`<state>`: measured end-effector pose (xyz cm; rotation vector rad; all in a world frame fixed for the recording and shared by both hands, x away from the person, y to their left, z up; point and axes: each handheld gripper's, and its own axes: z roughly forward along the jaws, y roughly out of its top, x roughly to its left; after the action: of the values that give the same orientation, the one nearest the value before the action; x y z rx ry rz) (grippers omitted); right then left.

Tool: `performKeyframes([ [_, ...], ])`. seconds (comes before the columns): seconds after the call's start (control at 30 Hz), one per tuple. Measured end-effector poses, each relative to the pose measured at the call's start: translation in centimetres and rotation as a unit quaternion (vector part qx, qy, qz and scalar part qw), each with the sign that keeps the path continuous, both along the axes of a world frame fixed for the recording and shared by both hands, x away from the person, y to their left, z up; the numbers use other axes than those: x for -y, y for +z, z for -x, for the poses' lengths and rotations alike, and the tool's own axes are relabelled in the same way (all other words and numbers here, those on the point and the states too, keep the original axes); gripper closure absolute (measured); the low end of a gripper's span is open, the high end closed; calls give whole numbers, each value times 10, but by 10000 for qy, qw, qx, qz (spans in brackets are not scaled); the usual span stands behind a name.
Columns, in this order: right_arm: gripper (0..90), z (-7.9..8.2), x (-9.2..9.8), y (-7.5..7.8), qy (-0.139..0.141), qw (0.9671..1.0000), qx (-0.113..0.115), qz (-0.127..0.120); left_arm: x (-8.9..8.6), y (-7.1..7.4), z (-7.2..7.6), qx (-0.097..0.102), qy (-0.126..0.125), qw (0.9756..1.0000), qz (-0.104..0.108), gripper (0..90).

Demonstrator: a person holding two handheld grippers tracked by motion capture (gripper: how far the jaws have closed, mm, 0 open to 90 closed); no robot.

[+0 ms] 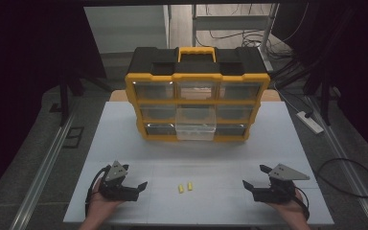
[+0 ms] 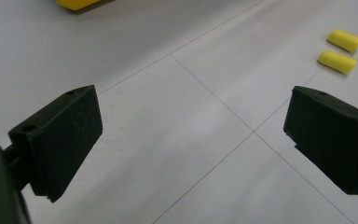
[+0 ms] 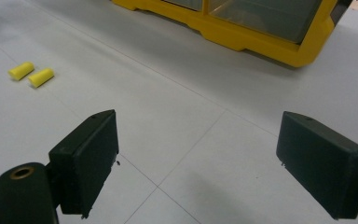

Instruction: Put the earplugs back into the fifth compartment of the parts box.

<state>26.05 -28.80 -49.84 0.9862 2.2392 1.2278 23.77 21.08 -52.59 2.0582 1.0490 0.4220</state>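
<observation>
Left tongs (image 1: 133, 183) and right tongs (image 1: 255, 178) both wide apart, each in a hand, empty

Your tabletop (image 1: 124, 143) is a pale grey-white surface, crossed by thin seam lines that divide it into panels. At its far side stands a yellow and black drawer cabinet (image 1: 197, 93) with clear drawers; the lower middle drawer (image 1: 196, 124) is pulled out toward you. Near your edge, about midway across, two small yellow earplugs (image 1: 185, 187) lie just beside each other, well apart from the cabinet. You can see the same pair in both gripper views.
</observation>
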Motion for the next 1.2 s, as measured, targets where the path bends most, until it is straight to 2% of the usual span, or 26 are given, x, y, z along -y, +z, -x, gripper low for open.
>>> performKeyframes([
  [0.5,140,-1,2,-2,-44,9999,-107,-75,1,3,-4,29,48,10000,34,42],
  [0.7,140,-2,-3,-2,-10,10000,-83,21,0,4,-2,65,0,10000,66,43],
  [1.03,143,-4,-12,-1,10,10000,-85,24,0,5,-4,75,-46,9999,79,43],
  [1.2,149,-4,-20,2,127,9999,-57,26,2,5,-5,66,-63,9999,51,43],
])
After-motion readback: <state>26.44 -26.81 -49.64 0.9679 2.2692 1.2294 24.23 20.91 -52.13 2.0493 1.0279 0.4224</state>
